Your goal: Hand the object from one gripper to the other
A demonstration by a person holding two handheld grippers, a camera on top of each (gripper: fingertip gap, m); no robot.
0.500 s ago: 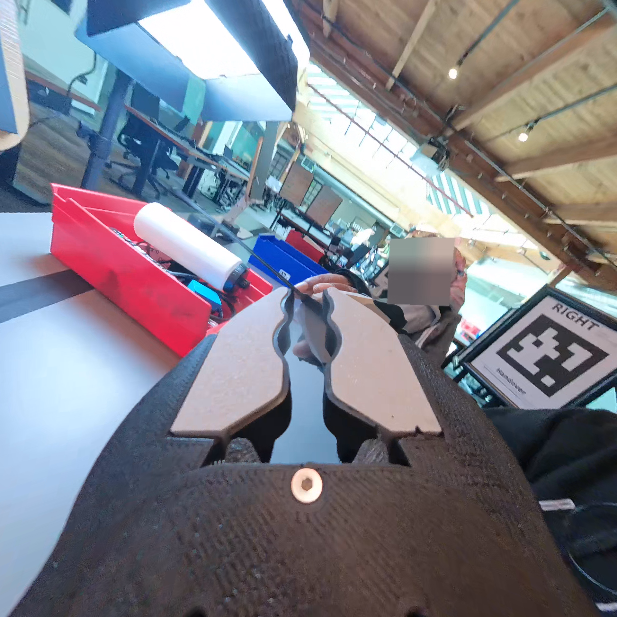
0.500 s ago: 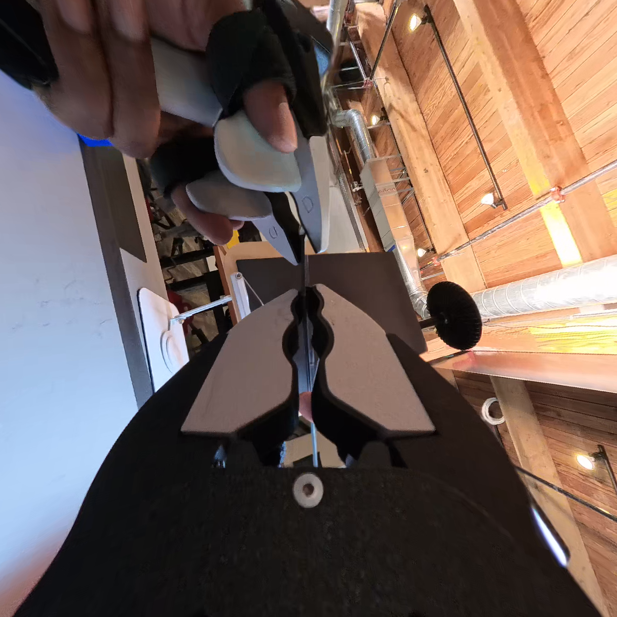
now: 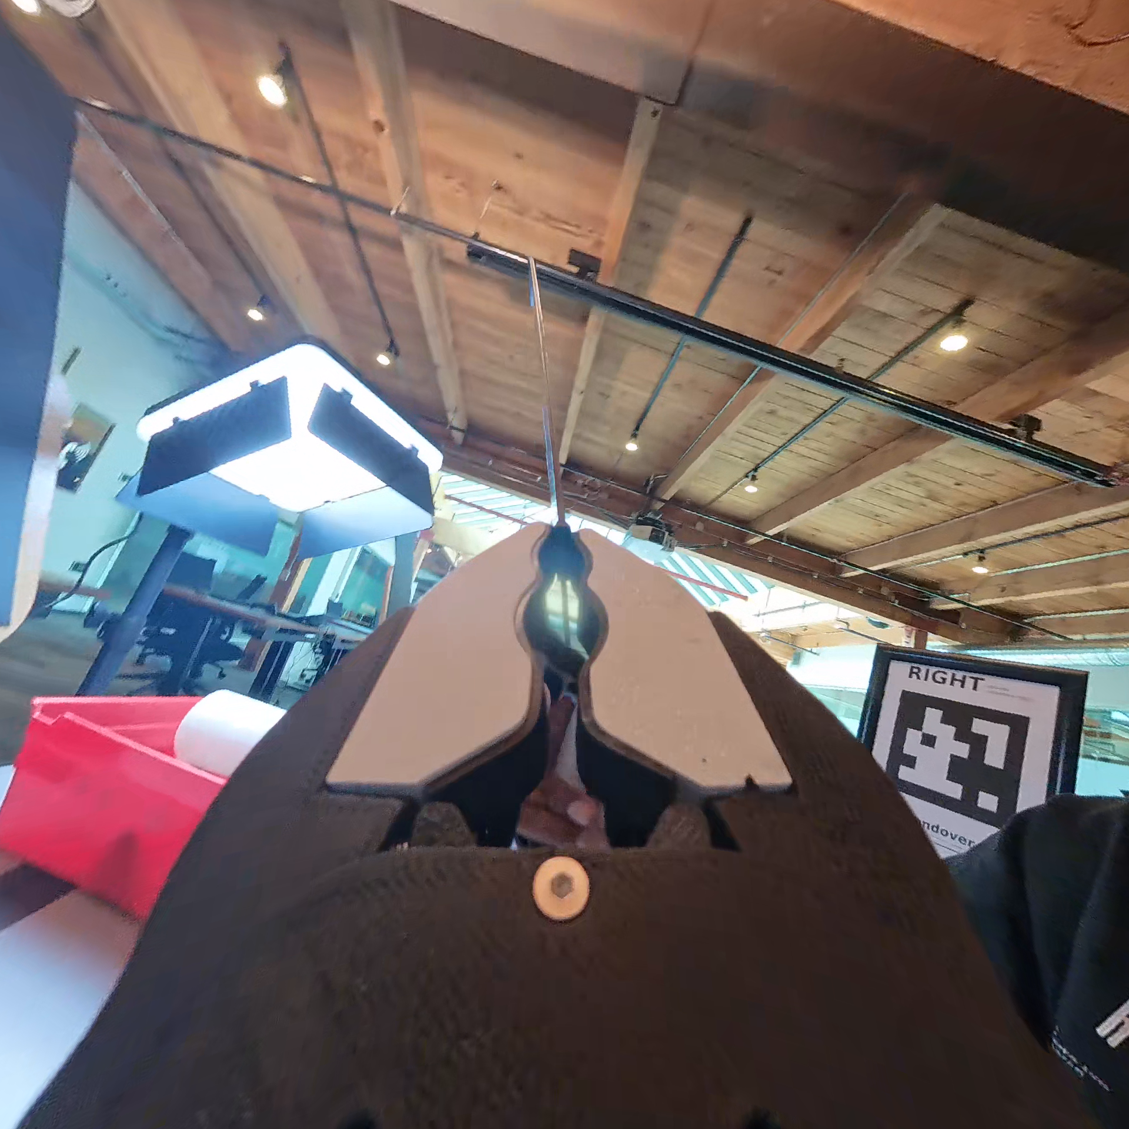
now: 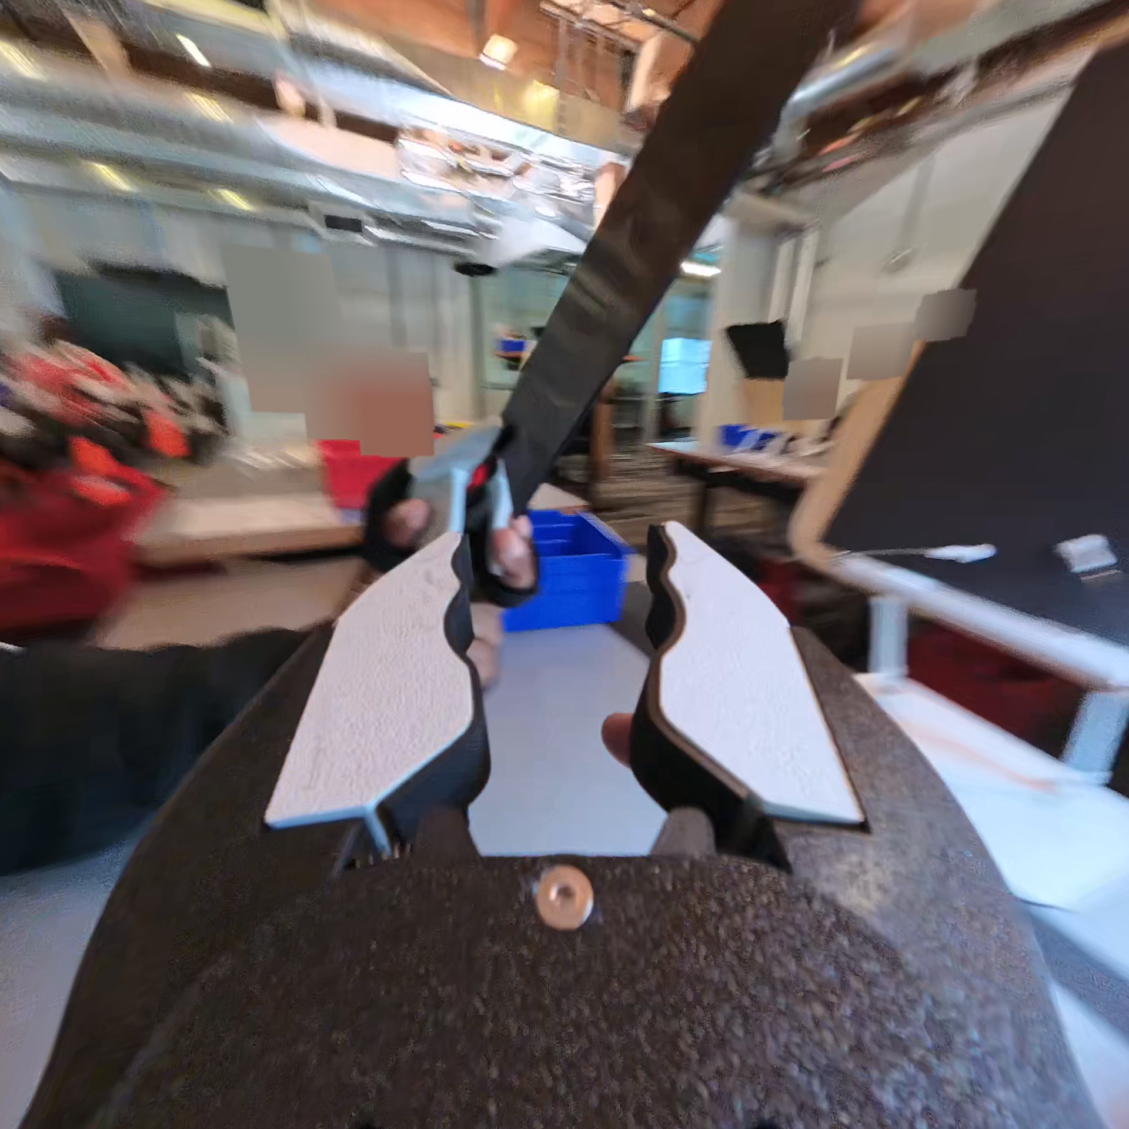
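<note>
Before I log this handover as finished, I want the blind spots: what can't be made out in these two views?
- Left wrist view: the thin metal rod runs down between the shut left gripper; its lower end is hidden behind the fingers.
- Right wrist view: the open right gripper is empty; motion blur smears the room behind, so the rod cannot be found there.
- Left wrist view: the red bin is blurred and partly covered by the gripper body, contents unclear.

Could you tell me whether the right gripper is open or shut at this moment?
Open: the right gripper shows a wide gap between its fingers, with nothing held.
</note>
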